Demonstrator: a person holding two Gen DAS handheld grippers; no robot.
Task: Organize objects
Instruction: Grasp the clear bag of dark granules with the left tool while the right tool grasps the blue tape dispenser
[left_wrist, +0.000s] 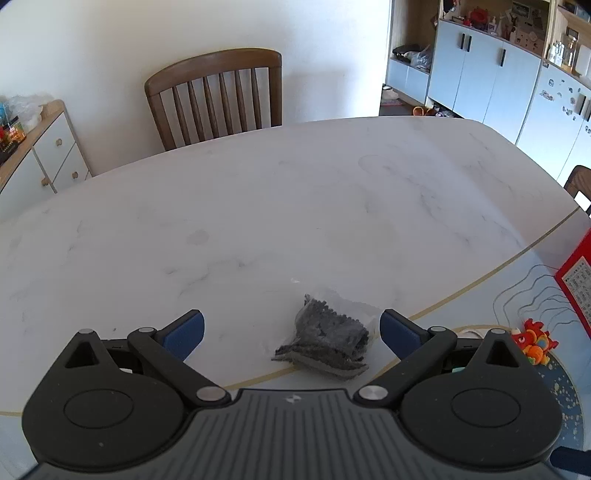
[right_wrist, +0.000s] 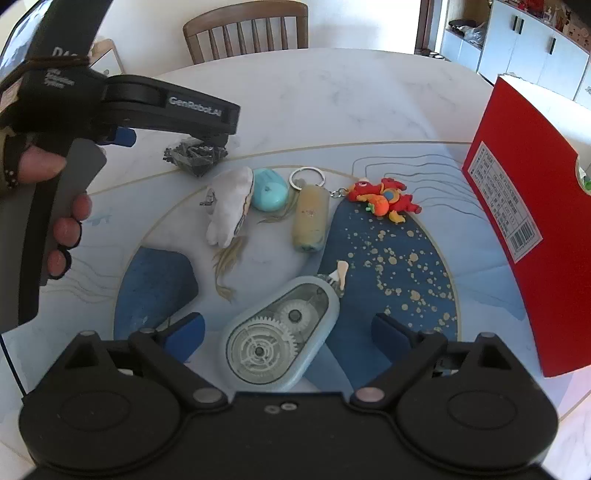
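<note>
1 clear bag of dark small parts lies on the marble table, between the wide-apart fingers of the left gripper; contents indistinct. 1 tape dispenser, long axis toward upper right, lies on the mat between the spread right gripper fingers.

Home dining area, lived-in.
White marble-look desk with a slatted wooden chair pushed up to it; pale-blue sideboard with round wooden knobs on the left; tall pale-blue cabinets behind, stickers on some doors, open shelves above packed with knick-knacks and bottles; shoes on the floor beyond.
</note>
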